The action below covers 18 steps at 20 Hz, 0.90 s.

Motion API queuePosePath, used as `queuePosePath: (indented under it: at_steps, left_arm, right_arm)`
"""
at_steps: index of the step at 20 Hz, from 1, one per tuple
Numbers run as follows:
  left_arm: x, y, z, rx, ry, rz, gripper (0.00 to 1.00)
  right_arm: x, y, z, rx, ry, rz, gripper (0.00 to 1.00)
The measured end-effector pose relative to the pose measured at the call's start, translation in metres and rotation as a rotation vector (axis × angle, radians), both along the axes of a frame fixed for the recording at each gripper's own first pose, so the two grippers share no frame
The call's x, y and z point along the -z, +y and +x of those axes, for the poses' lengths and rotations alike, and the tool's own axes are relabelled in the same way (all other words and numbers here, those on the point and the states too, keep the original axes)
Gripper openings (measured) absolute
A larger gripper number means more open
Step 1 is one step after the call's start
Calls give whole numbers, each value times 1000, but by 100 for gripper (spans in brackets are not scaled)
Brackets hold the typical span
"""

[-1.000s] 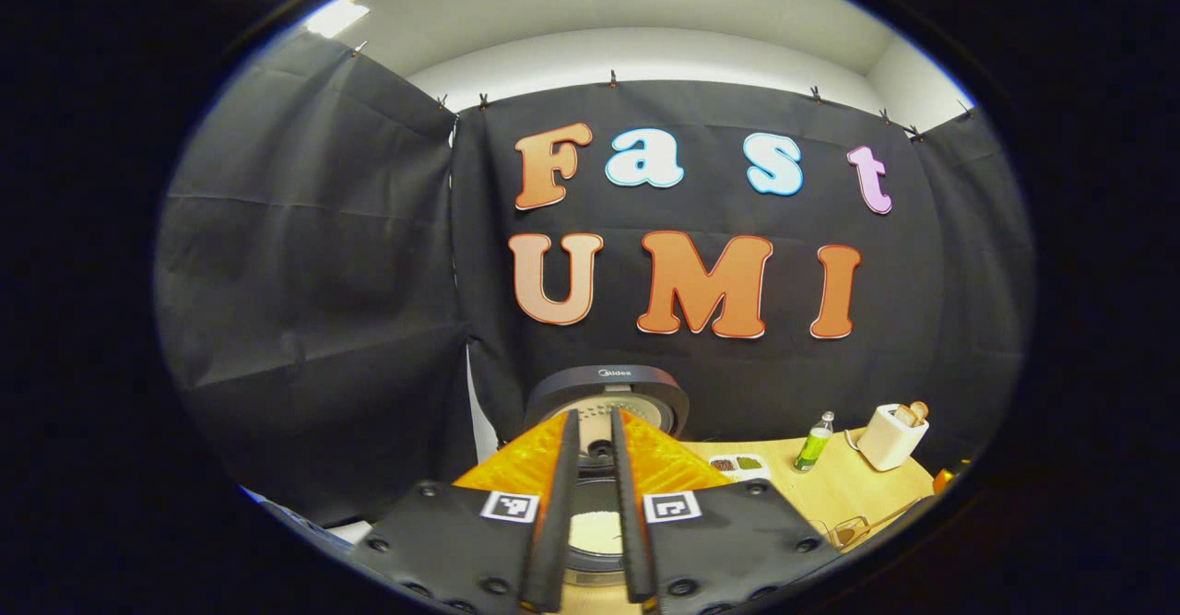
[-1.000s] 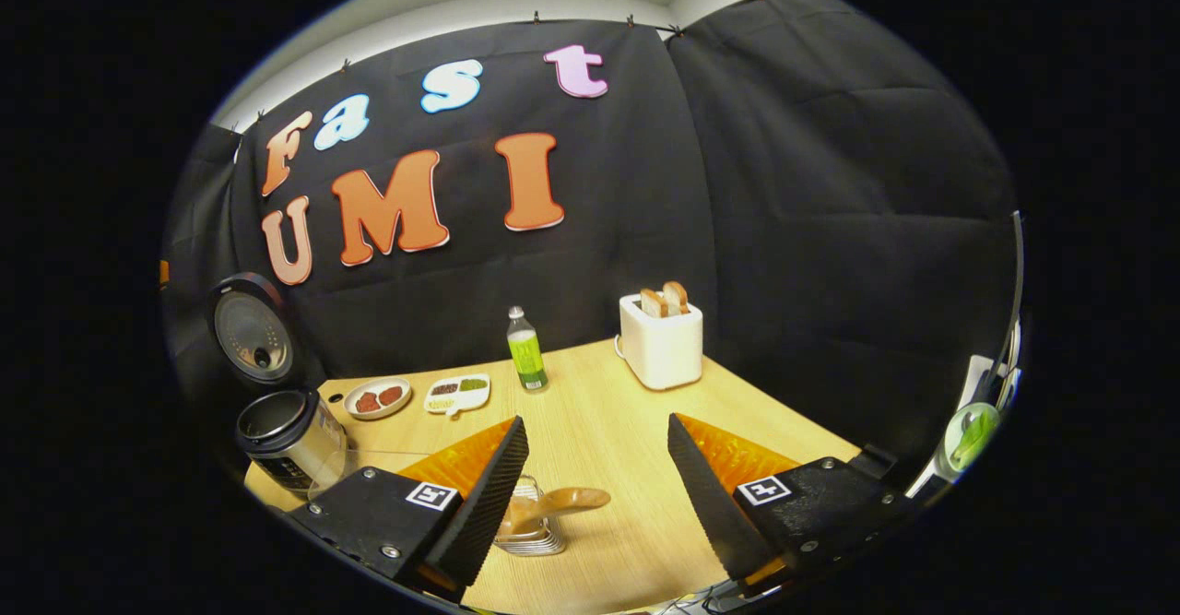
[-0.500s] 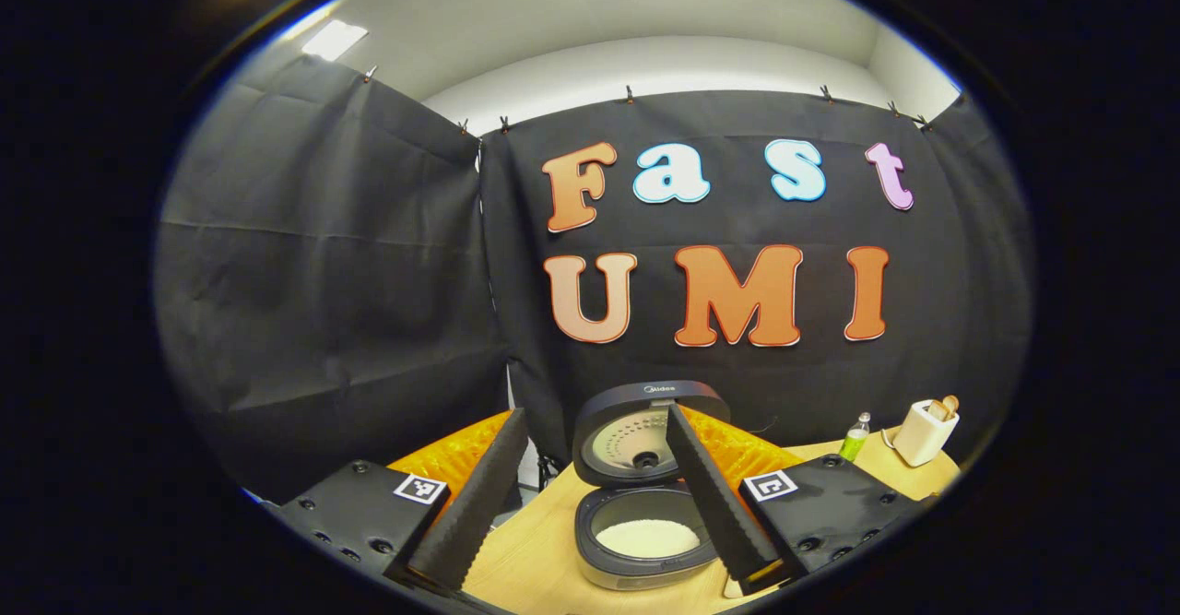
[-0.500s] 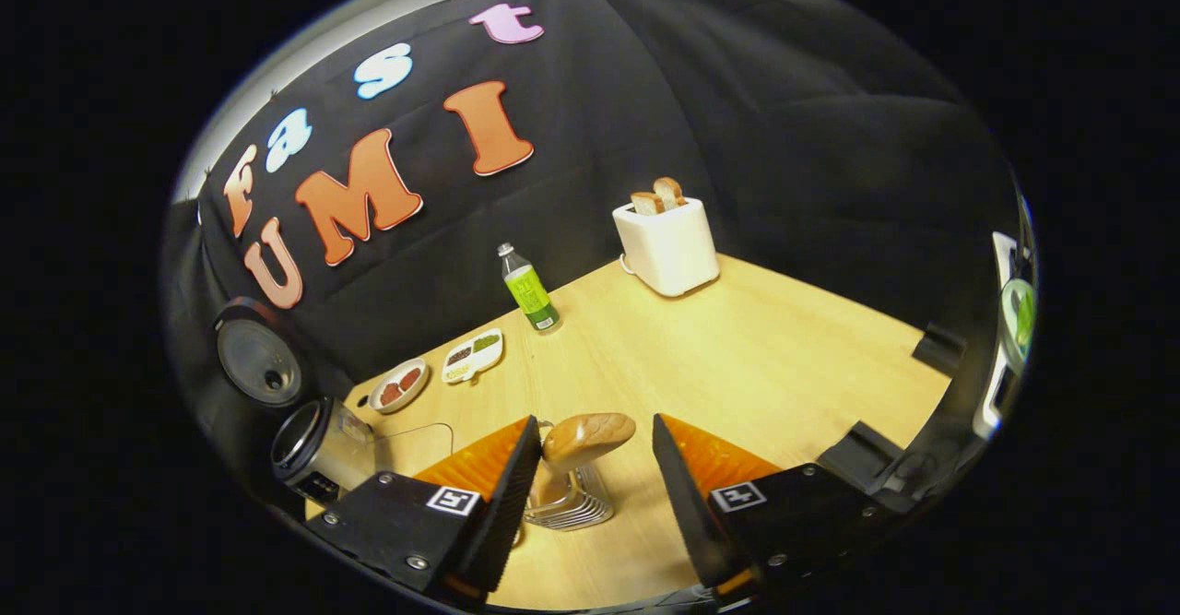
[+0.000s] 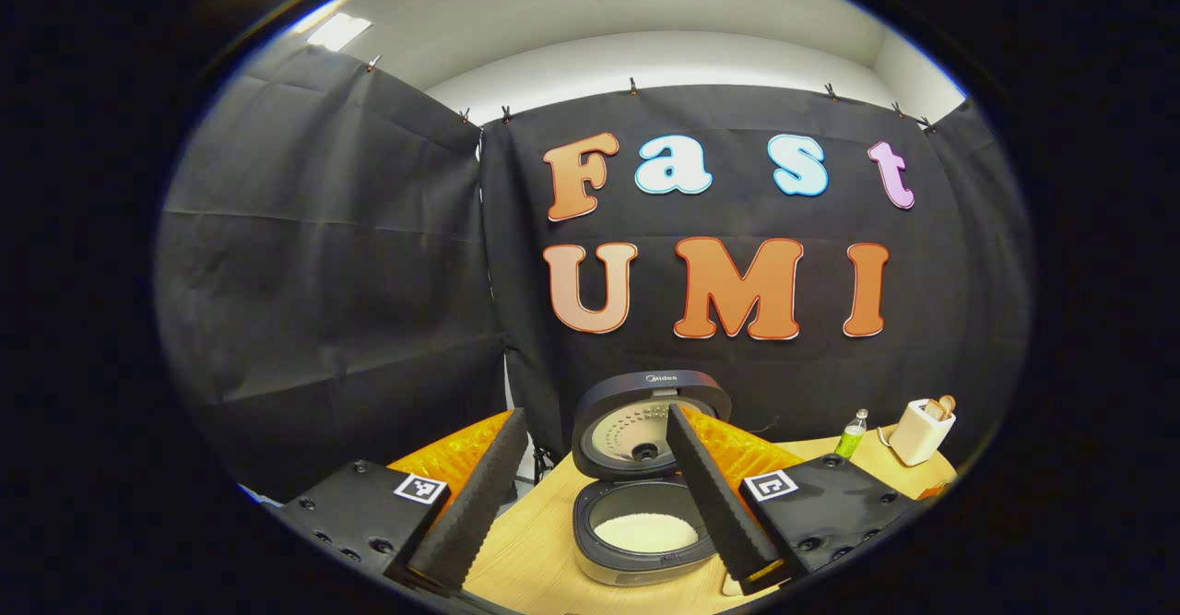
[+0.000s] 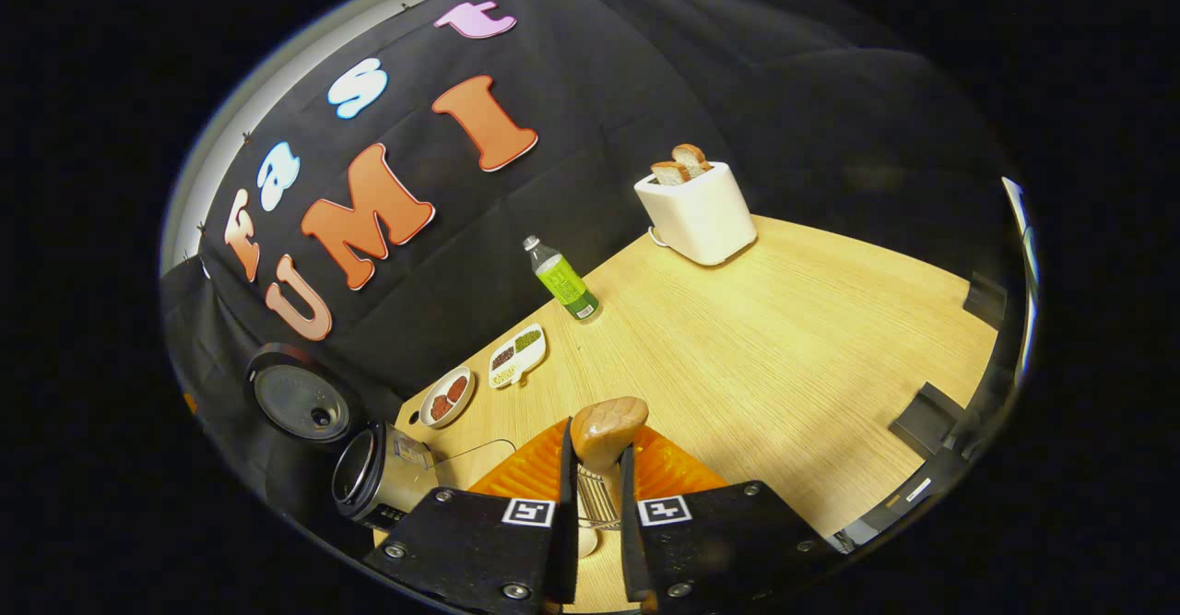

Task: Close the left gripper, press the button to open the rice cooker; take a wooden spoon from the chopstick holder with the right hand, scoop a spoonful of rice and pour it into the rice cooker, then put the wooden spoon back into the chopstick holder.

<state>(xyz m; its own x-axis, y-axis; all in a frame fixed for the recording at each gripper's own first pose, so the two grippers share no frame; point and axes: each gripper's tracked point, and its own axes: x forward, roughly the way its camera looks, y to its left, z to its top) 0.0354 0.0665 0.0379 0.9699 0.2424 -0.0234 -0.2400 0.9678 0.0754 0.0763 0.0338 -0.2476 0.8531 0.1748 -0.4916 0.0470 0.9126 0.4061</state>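
In the right gripper view, the right gripper (image 6: 595, 467) sits at the bottom centre of the frame with its two fingers drawn close together around the wooden spoon (image 6: 607, 426). The spoon's rounded bowl pokes up just above the fingertips, and its neck runs down between them; both fingers appear to press on it. Directly under the spoon, in the narrow gap between the fingers, the wire chopstick holder (image 6: 595, 502) stands on the wooden table (image 6: 784, 348).

At the lower left of that frame the rice cooker (image 6: 373, 477) stands with its lid (image 6: 300, 401) swung up. To the right of the lid lie a small round dish (image 6: 448, 396) and a divided white dish (image 6: 517, 355). Farther up the table stand a green bottle (image 6: 563, 280) and a white toaster (image 6: 698, 209) holding two slices of bread.

In the left gripper view, the left gripper (image 5: 590, 490) is at the bottom of the frame, its fingers spread wide and holding nothing. Between them, apart from both fingers, the open rice cooker (image 5: 641, 541) shows white rice (image 5: 645, 532) in its pot.
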Motion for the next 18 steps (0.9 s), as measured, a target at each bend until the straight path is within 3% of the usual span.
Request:
queuePosePath:
  at_steps: [9,15,18]
  left_arm:
    - [-13,19,-1,22,-32,8,100]
    - [-13,32,3,64,-31,4,100]
    - [-16,44,5,78,-35,6,100]
  right_arm:
    - [-86,20,-1,-63,-167,-168,16]
    - [-138,80,-14,-155,-283,-158,16]
    - [-132,115,-17,-194,-299,-180,16]
